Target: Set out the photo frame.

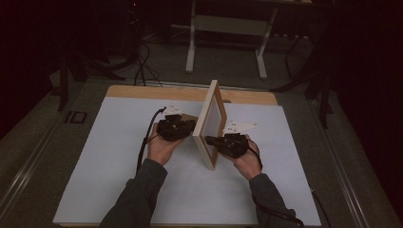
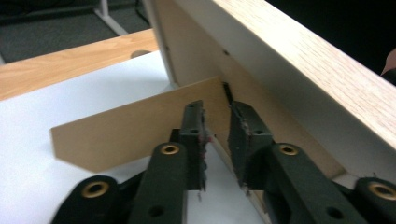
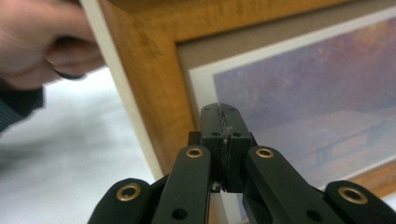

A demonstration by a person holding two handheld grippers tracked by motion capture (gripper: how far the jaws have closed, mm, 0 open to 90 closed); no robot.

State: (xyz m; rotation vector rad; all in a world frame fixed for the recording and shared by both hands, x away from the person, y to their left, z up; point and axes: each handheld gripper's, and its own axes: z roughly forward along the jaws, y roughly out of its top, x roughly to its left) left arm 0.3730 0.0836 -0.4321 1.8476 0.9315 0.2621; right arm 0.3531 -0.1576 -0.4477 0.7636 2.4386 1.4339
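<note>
White table point(image 1: 109, 156): picture frame point(image 1: 210, 124) upright. Left gripper point(image 2: 217, 128) jaws parted around back stand flap point(image 2: 135, 128), not pinching. Right gripper point(image 3: 224, 122) clenched empty against frame front.

In the right gripper view, the right gripper point(image 3: 223, 122) has its two black jaws pressed together with nothing between them, the tips standing in front of the glazed face of the picture frame point(image 3: 140, 79). The frame's wooden border surrounds a pale mat and a bluish-purple print point(image 3: 322, 93). At the upper left, blurred, a hand point(image 3: 42, 42) shows beyond the frame's edge above the white table surface point(image 3: 70, 154).
</note>
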